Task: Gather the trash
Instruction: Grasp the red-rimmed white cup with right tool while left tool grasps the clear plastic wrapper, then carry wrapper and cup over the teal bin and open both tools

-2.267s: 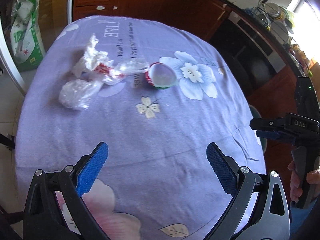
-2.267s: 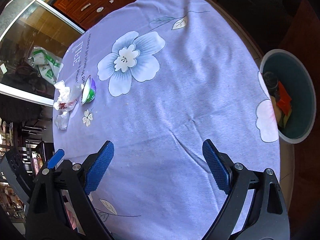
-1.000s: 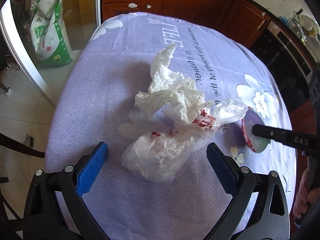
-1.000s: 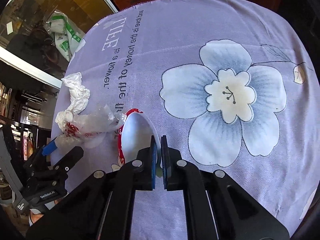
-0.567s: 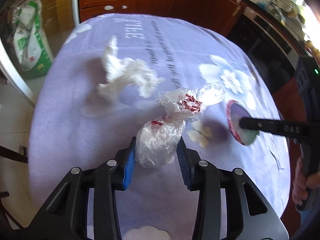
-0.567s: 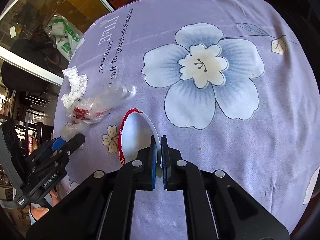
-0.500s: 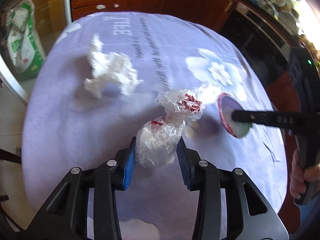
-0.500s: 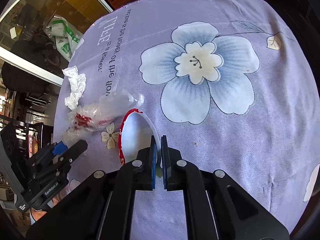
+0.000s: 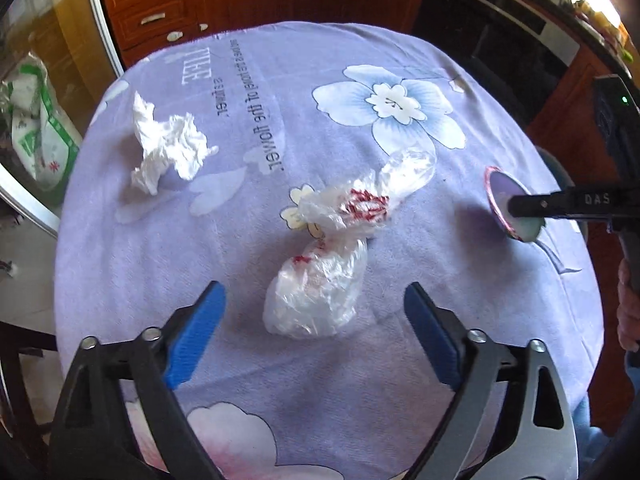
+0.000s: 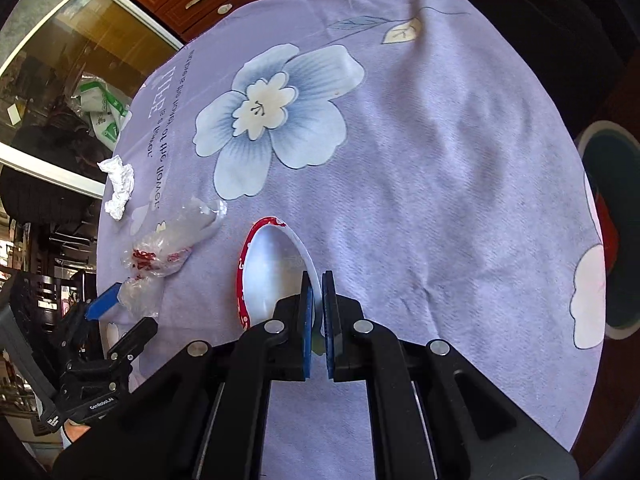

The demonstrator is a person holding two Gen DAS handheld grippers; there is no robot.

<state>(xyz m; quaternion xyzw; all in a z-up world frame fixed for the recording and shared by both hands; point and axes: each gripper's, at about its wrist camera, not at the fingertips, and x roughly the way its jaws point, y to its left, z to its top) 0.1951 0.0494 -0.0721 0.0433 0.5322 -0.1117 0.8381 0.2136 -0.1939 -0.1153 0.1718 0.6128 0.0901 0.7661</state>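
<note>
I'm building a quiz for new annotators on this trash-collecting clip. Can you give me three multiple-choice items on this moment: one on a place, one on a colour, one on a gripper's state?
1. Where does the crumpled white tissue lie?
A. between the left gripper's fingers
B. on the tablecloth, apart from the plastic bag
C. in the bin

2. What colour is the rim of the small cup?
A. red
B. yellow
C. black

3. How does the left gripper stand?
A. shut on the plastic bag
B. shut on nothing
C. open, with the plastic bag between its fingers

Answers:
1 B: the tissue sits alone on the tablecloth, far left of the plastic bag.
2 A: a red band runs round the cup's mouth, where the right gripper pinches it.
3 C: both blue pads stand wide apart, clear of the bag.
</note>
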